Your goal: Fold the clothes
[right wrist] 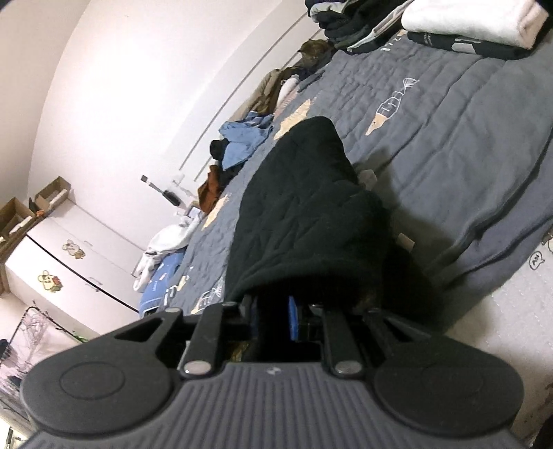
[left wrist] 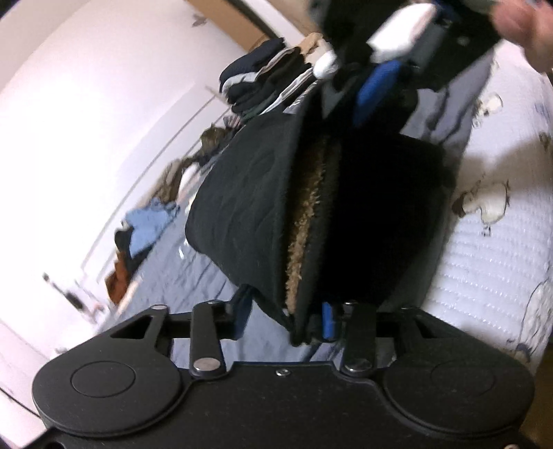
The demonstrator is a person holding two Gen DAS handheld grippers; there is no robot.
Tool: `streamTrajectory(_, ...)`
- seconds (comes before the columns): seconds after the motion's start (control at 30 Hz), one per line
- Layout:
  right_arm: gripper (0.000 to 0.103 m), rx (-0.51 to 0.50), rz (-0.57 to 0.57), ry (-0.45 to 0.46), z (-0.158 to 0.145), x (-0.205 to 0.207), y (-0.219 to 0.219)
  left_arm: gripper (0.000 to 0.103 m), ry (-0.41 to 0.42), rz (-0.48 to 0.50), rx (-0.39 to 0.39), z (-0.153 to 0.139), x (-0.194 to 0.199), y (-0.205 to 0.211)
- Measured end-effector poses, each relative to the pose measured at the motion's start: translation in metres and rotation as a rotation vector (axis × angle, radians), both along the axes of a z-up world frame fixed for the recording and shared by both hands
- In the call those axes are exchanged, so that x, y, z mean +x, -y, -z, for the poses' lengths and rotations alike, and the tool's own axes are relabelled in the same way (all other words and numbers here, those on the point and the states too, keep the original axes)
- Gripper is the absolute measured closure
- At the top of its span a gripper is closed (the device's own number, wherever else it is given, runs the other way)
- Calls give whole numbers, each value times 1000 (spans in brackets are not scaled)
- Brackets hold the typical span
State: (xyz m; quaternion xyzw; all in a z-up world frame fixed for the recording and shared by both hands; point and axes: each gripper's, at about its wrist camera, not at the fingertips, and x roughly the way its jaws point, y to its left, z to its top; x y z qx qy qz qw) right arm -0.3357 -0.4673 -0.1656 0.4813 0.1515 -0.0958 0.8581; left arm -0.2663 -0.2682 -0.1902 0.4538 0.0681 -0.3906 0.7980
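Observation:
A black garment point(left wrist: 242, 203) with a brown fleece lining point(left wrist: 307, 214) hangs stretched between both grippers above the bed. Its near edge sits between the blue pads of my left gripper point(left wrist: 287, 317), which is shut on it. At the top of the left wrist view, my right gripper point(left wrist: 376, 76) holds the garment's far end, with a person's hand point(left wrist: 528, 27) behind it. In the right wrist view the black garment point(right wrist: 304, 214) drapes over my right gripper point(right wrist: 276, 314) and hides its fingertips. Only one blue pad point(right wrist: 293, 317) shows.
A grey quilt point(right wrist: 449, 138) with fish drawings covers the bed beside a white mattress cover point(left wrist: 494, 248). Folded clothes point(right wrist: 345, 20) are stacked at the far end next to a white folded piece point(right wrist: 466, 20). Loose blue clothes point(right wrist: 242, 141) lie by the wall. A white wardrobe point(right wrist: 69, 259) stands at left.

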Motion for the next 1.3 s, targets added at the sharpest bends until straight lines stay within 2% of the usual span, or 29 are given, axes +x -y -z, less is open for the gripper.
streamTrajectory(0.1,86,35,-2,16,2,-7,3,63,-36,0,40,3,0,-4)
streamTrajectory(0.2,86,61,-5,32,4,-12,4,63,-6,6,114,16,-3,-6)
streamTrajectory(0.27,84,73,-1,51,5,-15,3,62,-15,-1,128,18,-1,-9)
streamTrajectory(0.33,84,79,-3,64,4,-17,1,62,-32,-1,99,13,-2,-11)
streamTrajectory(0.43,74,49,-41,23,4,-10,-4,58,-49,16,28,3,-6,-13)
streamTrajectory(0.57,65,56,-23,-16,11,-2,-4,57,21,36,-2,3,-12,-9)
streamTrajectory(0.7,63,59,43,-47,15,4,0,57,48,33,-36,0,-15,-4)
streamTrajectory(0.73,63,88,47,-45,18,3,1,57,56,32,-46,-1,-16,-4)
streamTrajectory(0.93,61,153,29,-9,12,-14,4,55,55,14,-26,2,-10,-4)
streamTrajectory(1.1,59,253,0,8,13,-18,13,55,46,9,-19,2,-9,-2)
streamTrajectory(1.13,55,269,-7,8,13,-19,12,55,45,8,-18,2,-9,-2)
streamTrajectory(1.23,37,317,-29,17,16,-22,6,55,39,5,-18,2,-8,-3)
streamTrajectory(1.3,31,349,-43,26,18,-23,1,54,35,2,-19,2,-6,-3)
